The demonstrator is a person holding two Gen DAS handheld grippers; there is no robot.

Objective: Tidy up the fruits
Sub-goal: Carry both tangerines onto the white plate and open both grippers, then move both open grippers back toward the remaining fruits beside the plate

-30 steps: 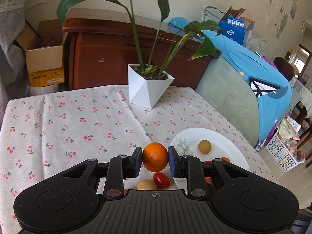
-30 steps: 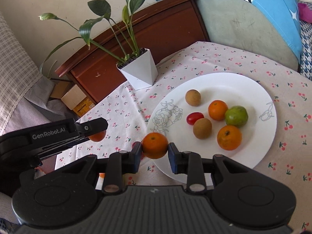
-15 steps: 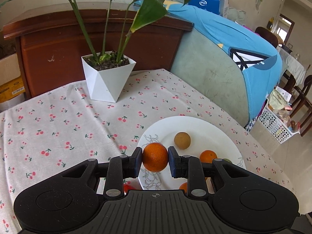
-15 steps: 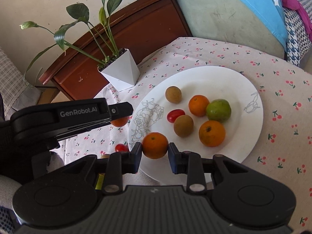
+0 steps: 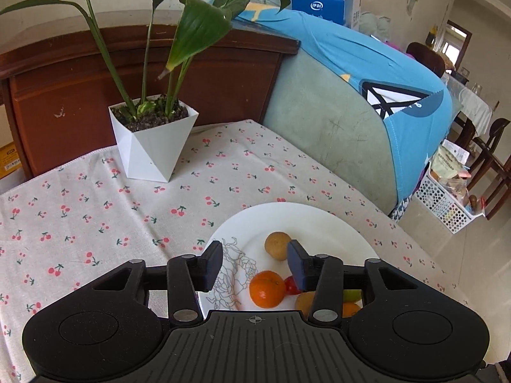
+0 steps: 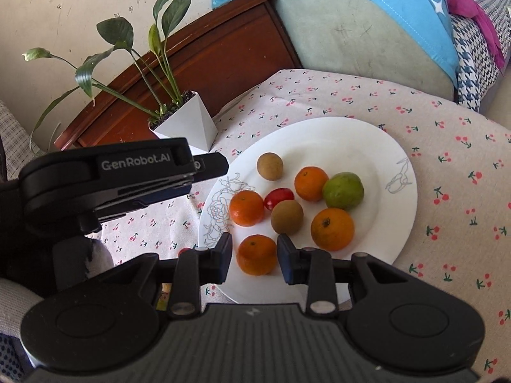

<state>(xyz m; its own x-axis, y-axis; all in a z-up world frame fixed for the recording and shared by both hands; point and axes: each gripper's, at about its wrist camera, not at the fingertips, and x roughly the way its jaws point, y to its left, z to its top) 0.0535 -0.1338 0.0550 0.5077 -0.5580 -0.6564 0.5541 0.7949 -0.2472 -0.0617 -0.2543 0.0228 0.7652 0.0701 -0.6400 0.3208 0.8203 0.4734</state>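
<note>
A white plate [image 6: 367, 140] on the cherry-print cloth holds several fruits: oranges, two brown fruits, a red tomato [image 6: 278, 197] and a green fruit [image 6: 343, 190]. My left gripper [image 5: 254, 266] is open above the plate's left part; an orange [image 5: 267, 289] lies on the plate [image 5: 319, 223] below it. It also shows in the right wrist view [image 6: 246, 207]. My right gripper [image 6: 254, 259] is open, its fingers just either side of another orange [image 6: 256, 254] resting on the plate's near edge.
A white pot with a green plant [image 5: 153, 140] stands at the back of the table before a brown cabinet [image 5: 64, 95]. A sofa with a blue cover [image 5: 367, 102] borders the table's right side. A small red fruit [image 6: 184, 251] lies on the cloth left of the plate.
Both grippers have opened and let go of their oranges, which now lie on the plate. The left gripper moved right over the plate; the right gripper came closer to the plate's near edge.
</note>
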